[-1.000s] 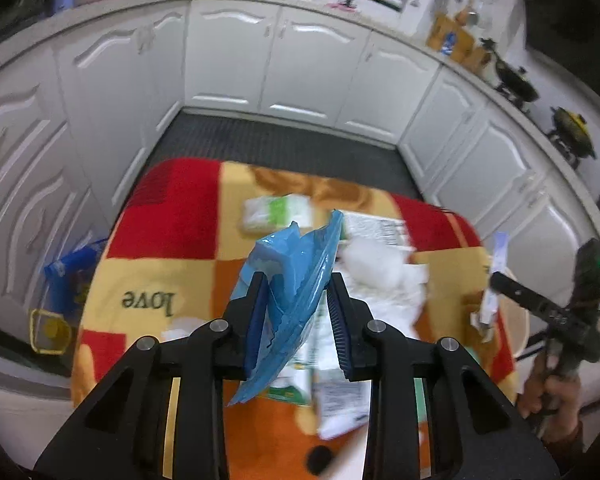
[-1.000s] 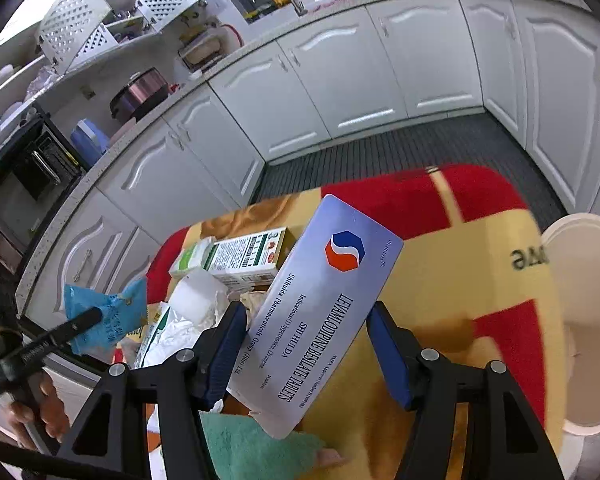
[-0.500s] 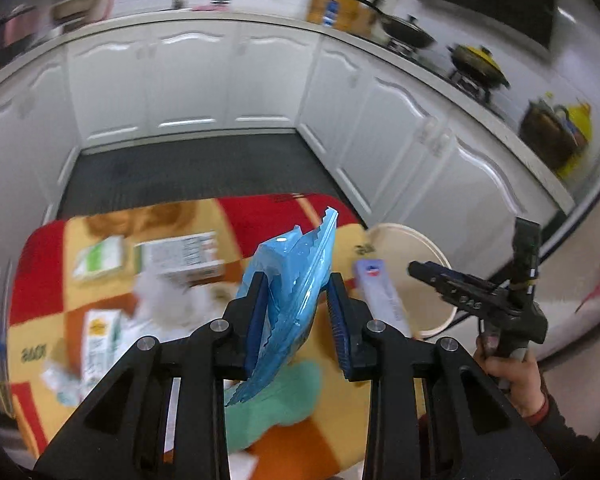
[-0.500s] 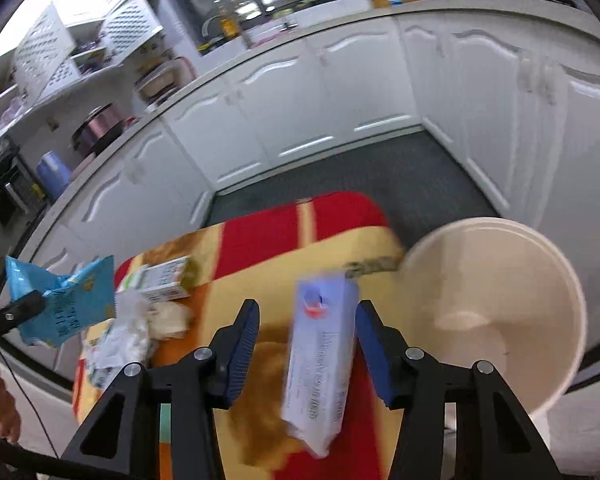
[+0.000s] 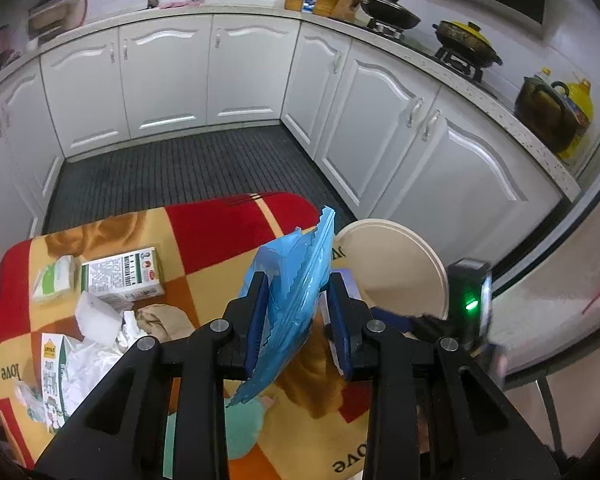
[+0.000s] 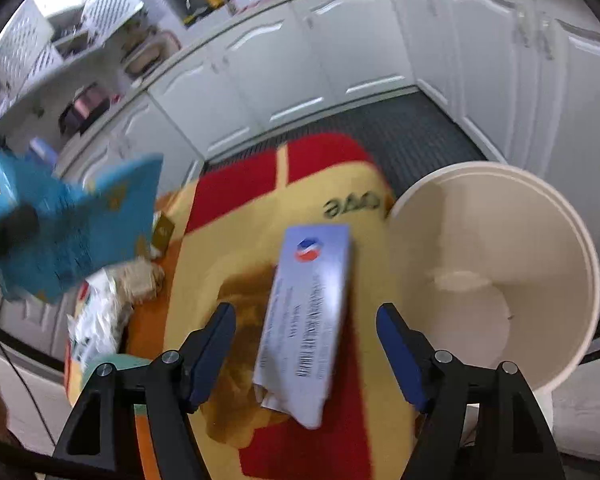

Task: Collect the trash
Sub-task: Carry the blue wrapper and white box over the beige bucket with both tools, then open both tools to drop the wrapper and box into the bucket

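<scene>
**Box loose on table edge, bin not hit yet**

R gripper [image 6: 306,354] jaws spread wide, gripping nothing; the medicine box [image 6: 306,320] sits just ahead between the fingers, apparently lying on the tablecloth [image 6: 236,208] beside the bin [image 6: 580,248], not in it. Risk: box stays on cloth or slides off the edge to the floor, since it's short of the rim. L gripper [image 5: 298,314] is pinched on the blue wrapper [image 5: 296,280], bin ahead & to its right; the floppy bag could snag on the fingers at release. Bin looks empty, bare bottom visible. More trash left of L gripper: cartons, tissue.
</scene>
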{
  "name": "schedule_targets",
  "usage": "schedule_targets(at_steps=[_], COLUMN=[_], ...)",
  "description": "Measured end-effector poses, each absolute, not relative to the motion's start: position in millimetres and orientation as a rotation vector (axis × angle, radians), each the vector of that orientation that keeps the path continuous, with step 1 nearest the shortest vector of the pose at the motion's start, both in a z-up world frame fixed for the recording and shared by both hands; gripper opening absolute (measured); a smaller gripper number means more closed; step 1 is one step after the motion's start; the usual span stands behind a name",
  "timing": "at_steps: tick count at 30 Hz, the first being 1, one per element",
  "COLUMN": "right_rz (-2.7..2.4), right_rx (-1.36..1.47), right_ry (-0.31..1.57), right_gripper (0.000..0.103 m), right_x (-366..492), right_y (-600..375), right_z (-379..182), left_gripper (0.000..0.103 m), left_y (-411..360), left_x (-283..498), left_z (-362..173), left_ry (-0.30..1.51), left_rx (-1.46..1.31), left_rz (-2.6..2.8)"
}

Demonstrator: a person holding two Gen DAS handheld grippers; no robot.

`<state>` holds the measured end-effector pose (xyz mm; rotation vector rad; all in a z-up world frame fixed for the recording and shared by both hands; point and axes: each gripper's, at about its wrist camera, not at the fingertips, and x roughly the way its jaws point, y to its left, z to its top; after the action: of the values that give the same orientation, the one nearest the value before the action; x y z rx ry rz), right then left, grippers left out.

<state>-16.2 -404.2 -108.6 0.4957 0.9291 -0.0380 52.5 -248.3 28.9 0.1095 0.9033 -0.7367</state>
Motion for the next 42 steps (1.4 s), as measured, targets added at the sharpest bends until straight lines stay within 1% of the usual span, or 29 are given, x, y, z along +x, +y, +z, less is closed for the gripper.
schedule_targets(at_steps=[1, 2, 3, 8, 13, 19, 24, 33, 37, 38, 39, 40, 41, 42], right_rz=[-0.047, -0.069, -0.082, -0.087, -0.188, -0.292, -0.343, -0.401, -0.419, -0.425, -0.431, -0.439, -0.443, -0.442], right_rx=[0.472, 0.434, 0.413, 0.453, 0.466, 0.482, 0.486, 0.498, 0.507, 0.511, 0.516, 0.524, 0.536, 0.544], right_ry=[0.942, 0.955, 0.961, 0.897, 0.855, 0.854, 0.865, 0.885, 0.896, 0.899, 0.9, 0.901, 0.898, 0.893], right_gripper=[0.07, 0.059, 0.046, 0.046, 0.046, 0.046, 0.046, 0.046, 0.049, 0.053, 0.06, 0.066, 0.076, 0.077], right_x=[-12, -9, -7, -28, -50, -68, -75, -85, -85, -85, -82, -83, -84, -85], right_y=[-399, -394, -393, -416, -463, -508, -530, -551, -558, -559, -559, -560, -561, -559], right_z=[-114, -118, -121, -109, -94, -99, -108, -121, -126, -127, -128, -129, -129, -128], left_gripper=[0.028, 0.028, 0.028, 0.028, 0.028, 0.028, 0.028, 0.029, 0.033, 0.036, 0.044, 0.05, 0.052, 0.056], left_y=[-248, -249, -249, -266, -305, -355, -388, -408, -410, -411, -411, -410, -409, -406], left_x=[53, 53, 53, 46, 36, 26, 24, 18, 17, 17, 18, 18, 19, 20], left_z=[29, 29, 30, 29, 22, 8, -14, -38, -42, -43, -44, -44, -45, -45], left_ry=[0.904, 0.904, 0.905, 0.91, 0.924, 0.947, 0.978, 0.986, 0.978, 0.982, 0.985, 0.987, 0.991, 1.0], left_rx=[0.107, 0.106, 0.107, 0.121, 0.138, 0.159, 0.162, 0.188, 0.212, 0.209, 0.202, 0.188, 0.173, 0.157], left_rz=[-0.732, -0.73, -0.731, -0.765, -0.822, -0.873, -0.888, -0.9, -0.89, -0.895, -0.902, -0.91, -0.917, -0.923])
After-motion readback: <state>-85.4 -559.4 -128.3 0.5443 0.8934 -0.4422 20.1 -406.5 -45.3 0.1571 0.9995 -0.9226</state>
